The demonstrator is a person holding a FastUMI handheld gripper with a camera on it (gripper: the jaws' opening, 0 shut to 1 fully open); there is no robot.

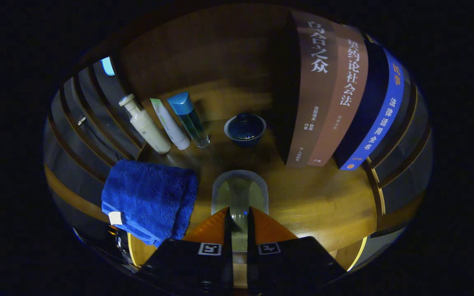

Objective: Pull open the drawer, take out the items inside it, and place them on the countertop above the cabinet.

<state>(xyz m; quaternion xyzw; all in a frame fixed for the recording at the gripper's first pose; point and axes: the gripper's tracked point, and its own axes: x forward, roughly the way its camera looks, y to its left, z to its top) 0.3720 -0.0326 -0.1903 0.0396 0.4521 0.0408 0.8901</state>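
**Claw clamped on a clear piece above the wooden counter**

The wooden counter (pixel 315 201) lies in dim light under a warm glow, with a wooden back panel rising behind it and dark slatted walls curving away at either side. Farthest left, a folded blue towel (pixel 148 199) sits at the counter's near edge, a small white tag showing at its corner. Behind the towel stand three toiletries in a tight row, all leaning the same way: a cream pump bottle (pixel 146 125), then a white tube (pixel 170 124) just beside it, then a clear bottle with a blue cap (pixel 189 119) touching or nearly touching the tube. Further along, near the middle of the counter and well beyond the fingers, rests a dark blue lidded bowl (pixel 245 129) with a knob on its lid. Just ahead of the fingers, a clear glassy object (pixel 240 193) shows pale against the wood; its lower part runs down into the narrow gap between the two fingers. The claw (pixel 239 216) is clenched on it, both fingers pressing its sides; whether its base touches the counter I cannot tell. To the right, three upright books (pixel 335 94) stand side by side, two brown and one blue, spines facing out.
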